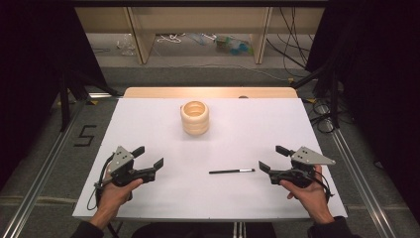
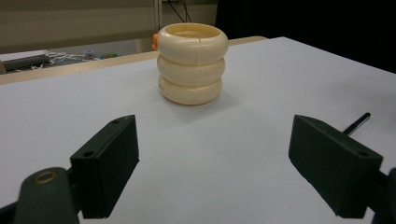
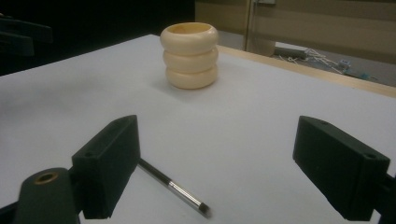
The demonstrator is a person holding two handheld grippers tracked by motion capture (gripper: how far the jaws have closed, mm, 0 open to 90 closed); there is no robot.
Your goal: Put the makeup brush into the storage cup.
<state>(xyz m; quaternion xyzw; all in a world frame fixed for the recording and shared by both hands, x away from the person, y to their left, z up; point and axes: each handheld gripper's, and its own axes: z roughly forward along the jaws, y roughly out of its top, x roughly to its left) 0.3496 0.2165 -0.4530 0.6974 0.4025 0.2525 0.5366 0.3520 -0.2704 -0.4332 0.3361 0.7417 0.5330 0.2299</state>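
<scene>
A cream ribbed holder (image 1: 194,118), shaped like three stacked rings with an open top, stands upright at the far middle of the white table (image 1: 148,129). It appears ahead of both jaw pairs as holder (image 2: 192,63) and holder (image 3: 189,55). A thin black pen (image 1: 232,171) with a silver end lies flat near the front, right of centre. Its tip pokes out as pen (image 2: 357,123), and it lies just ahead of the right jaws as pen (image 3: 175,189). My left gripper (image 1: 147,157) rests at the front left, open and empty. My right gripper (image 1: 273,158) rests at the front right, open, beside the pen's silver end.
A wooden strip (image 1: 210,92) runs along the table's far edge. Beyond it stand shelf legs and loose cables on the floor. Dark curtains close in both sides. A "5" mark (image 1: 85,135) lies on the floor to the left.
</scene>
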